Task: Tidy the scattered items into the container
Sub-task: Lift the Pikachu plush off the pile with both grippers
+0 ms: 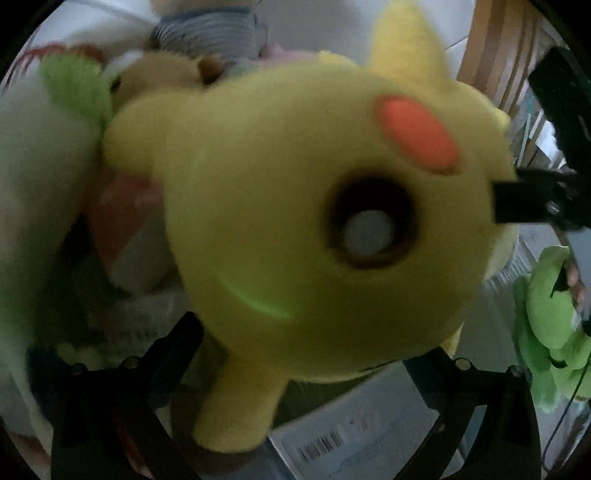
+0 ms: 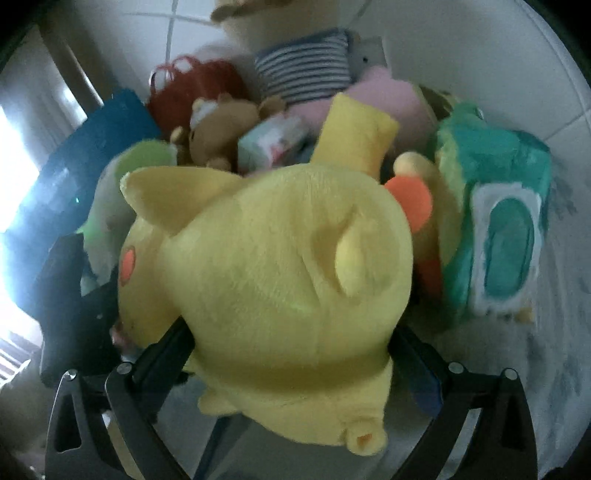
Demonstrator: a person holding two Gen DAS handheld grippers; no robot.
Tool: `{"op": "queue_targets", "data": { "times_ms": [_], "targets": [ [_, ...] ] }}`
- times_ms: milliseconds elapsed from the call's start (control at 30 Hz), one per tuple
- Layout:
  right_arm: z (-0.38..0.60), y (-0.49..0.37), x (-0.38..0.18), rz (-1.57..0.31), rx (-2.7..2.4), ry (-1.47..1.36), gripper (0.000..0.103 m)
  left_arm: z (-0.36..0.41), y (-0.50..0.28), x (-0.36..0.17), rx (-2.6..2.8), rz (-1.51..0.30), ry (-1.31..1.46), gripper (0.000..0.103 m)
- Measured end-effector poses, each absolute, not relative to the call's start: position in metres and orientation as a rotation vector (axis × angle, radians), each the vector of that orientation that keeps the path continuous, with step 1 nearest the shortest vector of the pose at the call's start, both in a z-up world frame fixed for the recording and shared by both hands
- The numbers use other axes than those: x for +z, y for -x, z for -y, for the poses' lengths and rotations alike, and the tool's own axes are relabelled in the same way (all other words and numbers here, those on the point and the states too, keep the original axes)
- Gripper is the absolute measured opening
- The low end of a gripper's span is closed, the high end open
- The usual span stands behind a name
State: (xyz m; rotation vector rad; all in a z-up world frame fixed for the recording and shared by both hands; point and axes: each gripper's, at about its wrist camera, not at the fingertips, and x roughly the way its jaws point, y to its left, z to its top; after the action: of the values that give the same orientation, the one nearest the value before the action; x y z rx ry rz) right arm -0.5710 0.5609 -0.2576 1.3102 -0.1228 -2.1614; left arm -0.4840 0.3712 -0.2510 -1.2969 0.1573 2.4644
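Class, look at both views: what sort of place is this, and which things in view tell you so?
Probably a home, perhaps a child's room: a heap of soft toys, such as the yellow plush and a brown teddy bear, lies beside a pack of wet wipes on a white tiled floor.

A home: heaped plush toys [image 2: 266, 280], tiled floor [image 2: 561, 122] (wooden furniture behind).

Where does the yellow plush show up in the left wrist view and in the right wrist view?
Left wrist: yellow plush fills the centre, face toward the camera, orange cheek upper right, between the left gripper fingers.
Right wrist: it fills the centre and bottom, seen from behind, between the right gripper fingers.
Shared landmark: striped cloth at top, behind the plush in both views.
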Motion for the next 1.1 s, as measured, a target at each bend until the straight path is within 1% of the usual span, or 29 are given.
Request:
{"op": "queue_targets", "data": {
  "times_ms": [100,167,233,300,433,467,533,633,733,867,1100],
  "targets": [
    [-0.557,0.575,-0.26,0.092,-2.162,-1.291,0.103,-0.376,0.497,-0.257,2.44,-0.218,1.323,0.102],
    [-0.551,0.57,-0.261,0.015,-2.167,-1.293,0.103,-0.376,0.504,-0.265,2.427,-0.24,1.35,0.102],
    [-0.552,0.566,-0.255,0.001,-2.168,-1.281,0.103,-0.372,0.5,-0.262,2.424,-0.229,1.324,0.102],
    [-0.554,0.566,-0.249,-0.011,-2.17,-1.261,0.103,-0.369,0.498,-0.257,2.419,-0.218,1.295,0.099],
    [-0.549,0.58,-0.26,0.018,-2.168,-1.227,0.103,-0.366,0.502,-0.255,2.482,-0.257,1.288,0.093],
    [-0.545,0.577,-0.261,-0.005,-2.157,-1.222,0.103,-0.364,0.5,-0.255,2.485,-0.266,1.283,0.092],
    [-0.544,0.567,-0.254,-0.032,-2.173,-1.17,0.1,-0.359,0.492,-0.248,2.494,-0.263,1.259,0.091],
    [-0.552,0.554,-0.236,-0.001,-2.206,-1.074,0.098,-0.354,0.477,-0.225,2.526,-0.238,1.185,0.09],
    [-0.561,0.539,-0.215,0.017,-2.224,-0.991,0.098,-0.352,0.463,-0.198,2.57,-0.297,1.102,0.09],
    [-0.561,0.521,-0.184,0.035,-2.254,-0.913,0.098,-0.348,0.447,-0.166,2.603,-0.331,1.033,0.09],
    [-0.541,0.494,-0.131,0.049,-2.266,-0.85,0.098,-0.314,0.411,-0.115,2.669,-0.318,0.982,0.09]
  ]
}}
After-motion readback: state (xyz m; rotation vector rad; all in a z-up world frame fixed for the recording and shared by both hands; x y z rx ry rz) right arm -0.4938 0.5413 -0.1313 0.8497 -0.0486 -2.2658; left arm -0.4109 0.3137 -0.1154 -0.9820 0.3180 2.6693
